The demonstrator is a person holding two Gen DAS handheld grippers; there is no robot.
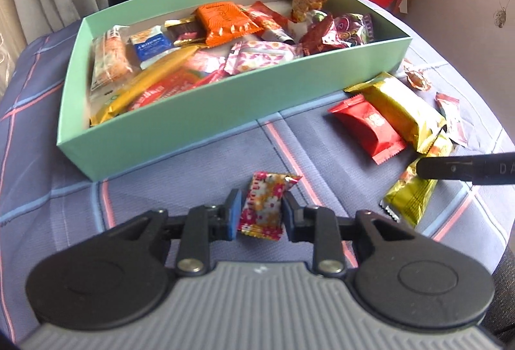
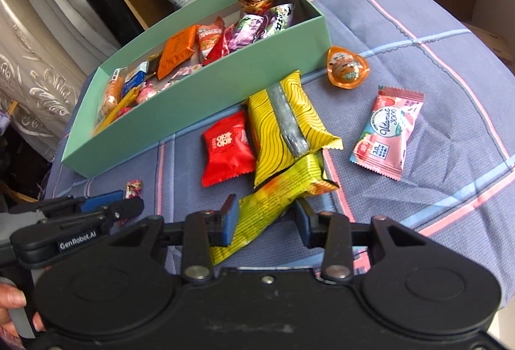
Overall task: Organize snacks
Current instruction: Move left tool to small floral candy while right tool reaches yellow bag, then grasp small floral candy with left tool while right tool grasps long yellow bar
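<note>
- Left wrist view: left gripper (image 1: 261,215) clamps a small floral foil candy wrapper (image 1: 264,205) across its middle; mint-green cardboard box (image 1: 180,131) at 11 o'clock; probably light, crinkly, slippery.
- Right wrist view: right gripper (image 2: 266,218) pinches a long yellow-green plastic snack packet (image 2: 273,205) mid-body above the blue checked cloth (image 2: 418,112); box at 11 o'clock; likely soft, crushable.

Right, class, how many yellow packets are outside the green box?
2: striped yellow packet beside the red packet; yellow-green packet in the right tongs. Others may be hidden.
</note>
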